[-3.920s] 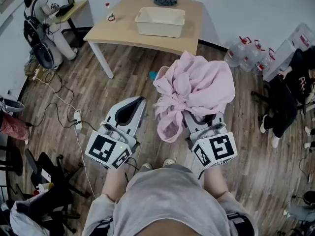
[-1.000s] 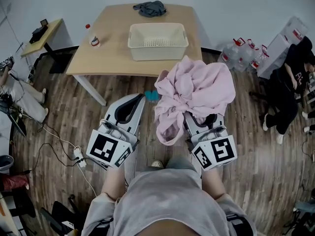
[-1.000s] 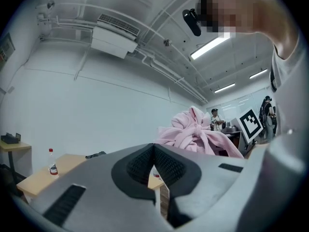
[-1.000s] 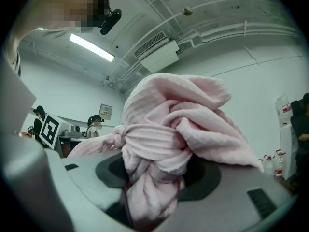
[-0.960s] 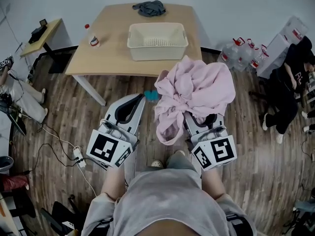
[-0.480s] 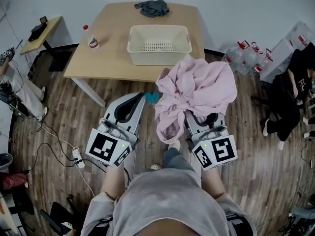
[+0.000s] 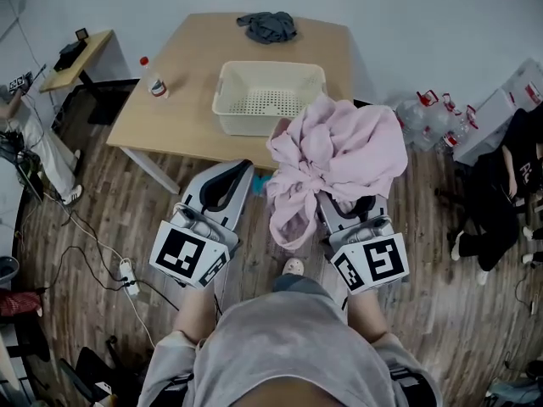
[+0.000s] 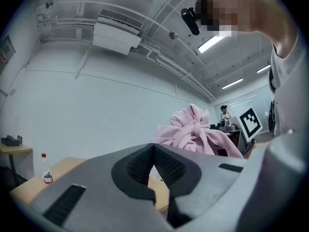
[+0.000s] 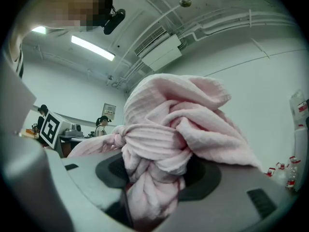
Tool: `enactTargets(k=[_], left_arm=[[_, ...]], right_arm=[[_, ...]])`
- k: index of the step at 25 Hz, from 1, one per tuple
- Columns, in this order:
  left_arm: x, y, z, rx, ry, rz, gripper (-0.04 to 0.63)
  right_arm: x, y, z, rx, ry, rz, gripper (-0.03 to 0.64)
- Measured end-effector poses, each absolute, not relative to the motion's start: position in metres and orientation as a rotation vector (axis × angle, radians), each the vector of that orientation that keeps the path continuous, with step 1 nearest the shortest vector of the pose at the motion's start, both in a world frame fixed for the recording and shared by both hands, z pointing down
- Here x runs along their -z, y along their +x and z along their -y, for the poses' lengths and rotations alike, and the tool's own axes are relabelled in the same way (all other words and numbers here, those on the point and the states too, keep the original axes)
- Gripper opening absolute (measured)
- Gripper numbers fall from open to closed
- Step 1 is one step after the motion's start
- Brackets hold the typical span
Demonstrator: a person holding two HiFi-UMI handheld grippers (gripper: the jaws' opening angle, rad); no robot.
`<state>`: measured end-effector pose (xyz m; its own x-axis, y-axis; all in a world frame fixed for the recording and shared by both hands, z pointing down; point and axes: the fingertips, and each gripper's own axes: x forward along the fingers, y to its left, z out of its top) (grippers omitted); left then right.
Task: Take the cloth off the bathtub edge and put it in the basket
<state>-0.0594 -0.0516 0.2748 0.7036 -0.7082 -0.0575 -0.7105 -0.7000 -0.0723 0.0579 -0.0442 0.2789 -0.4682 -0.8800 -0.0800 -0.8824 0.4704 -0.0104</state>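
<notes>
The right gripper (image 9: 153, 180) is clamped on a pink cloth (image 9: 169, 129); a knotted bunch of it is pinched between the jaws and the rest billows up above them. In the head view the cloth (image 7: 335, 155) is held in the air at the near right corner of a wooden table (image 7: 182, 91), and its folds cover the tips of the right gripper (image 7: 339, 200) and the near right corner of a cream basket (image 7: 227, 83). The basket stands on the table towards its near edge and has nothing in it. The left gripper (image 8: 153, 150) has its jaws closed together on nothing, and it (image 7: 238, 171) points at the table's near edge beside the cloth. A grey rag (image 7: 267, 25) lies at the far edge of the table, and a small bottle (image 7: 155, 85) stands near its left edge
</notes>
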Motion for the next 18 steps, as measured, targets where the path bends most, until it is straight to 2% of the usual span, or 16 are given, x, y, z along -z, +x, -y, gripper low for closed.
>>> enactTargets(k=[4,18], left_arm=[[-0.281,-0.061,0.052,-0.049,-2.794,-1.206,0.005],[-0.273,0.006,0.133,-0.018,-2.747,-1.321,0.005]], right_arm=[[-0.285,0.061,0.05,-0.044,-1.55,-2.623,0.252],[-0.28,0.127,0.142,-0.016,-1.444,-2.682,0.252]])
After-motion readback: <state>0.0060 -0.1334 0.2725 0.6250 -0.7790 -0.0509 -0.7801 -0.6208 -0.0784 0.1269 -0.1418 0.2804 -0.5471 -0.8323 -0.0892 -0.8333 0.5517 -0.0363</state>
